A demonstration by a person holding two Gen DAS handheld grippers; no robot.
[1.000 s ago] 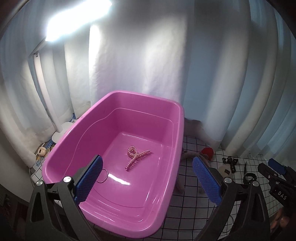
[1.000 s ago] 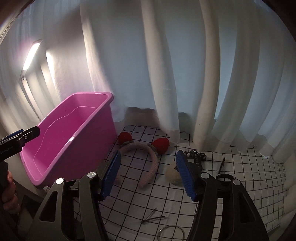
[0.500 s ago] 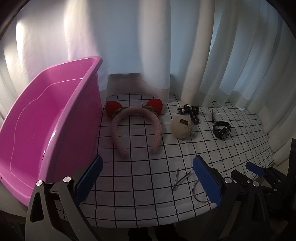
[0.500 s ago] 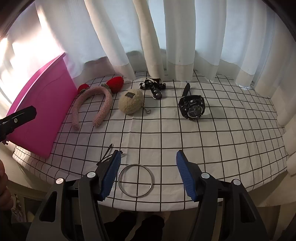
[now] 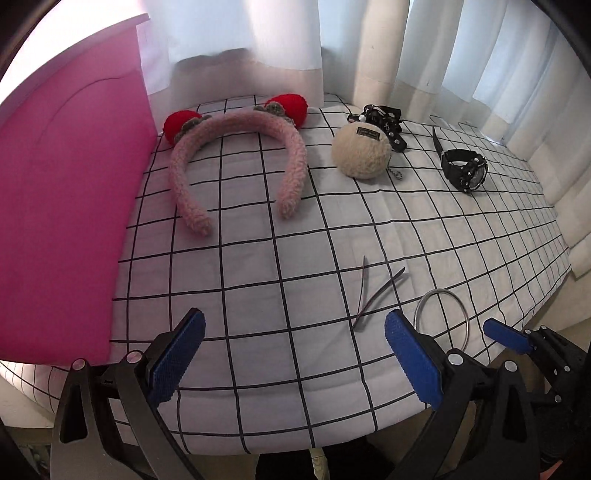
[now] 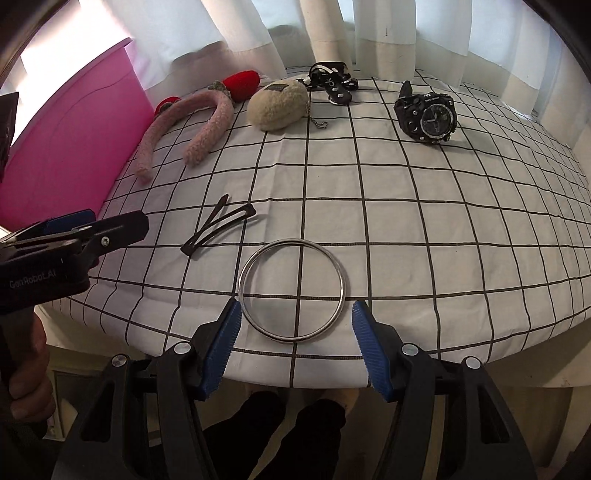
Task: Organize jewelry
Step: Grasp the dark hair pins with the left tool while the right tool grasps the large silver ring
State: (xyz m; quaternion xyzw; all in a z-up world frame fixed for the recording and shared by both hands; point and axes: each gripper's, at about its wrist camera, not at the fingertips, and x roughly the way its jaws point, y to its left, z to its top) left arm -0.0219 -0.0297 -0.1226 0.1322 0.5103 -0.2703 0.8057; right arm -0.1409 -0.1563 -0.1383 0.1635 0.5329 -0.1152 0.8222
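A silver bangle [image 6: 292,289] lies on the checked cloth near the front edge, just ahead of my open, empty right gripper [image 6: 295,321]. It also shows in the left wrist view [image 5: 443,314]. Black hair clips [image 6: 218,229] lie left of it. A pink fuzzy headband with red ears [image 5: 236,155], a cream pom-pom keychain [image 5: 364,151], a black strap item [image 5: 386,120] and a black watch [image 6: 426,114] lie further back. My left gripper [image 5: 291,332] is open and empty above the front of the cloth. The pink bin [image 5: 62,184] stands at the left.
The checked cloth [image 6: 406,221] covers a table with a rounded front edge. White curtains [image 6: 369,22] hang close behind. My left gripper's body [image 6: 55,251] reaches in at the left of the right wrist view.
Both grippers have swung from the pink bin to the cloth and come down lower. The right gripper has closed in on the bangle. Both stay open.
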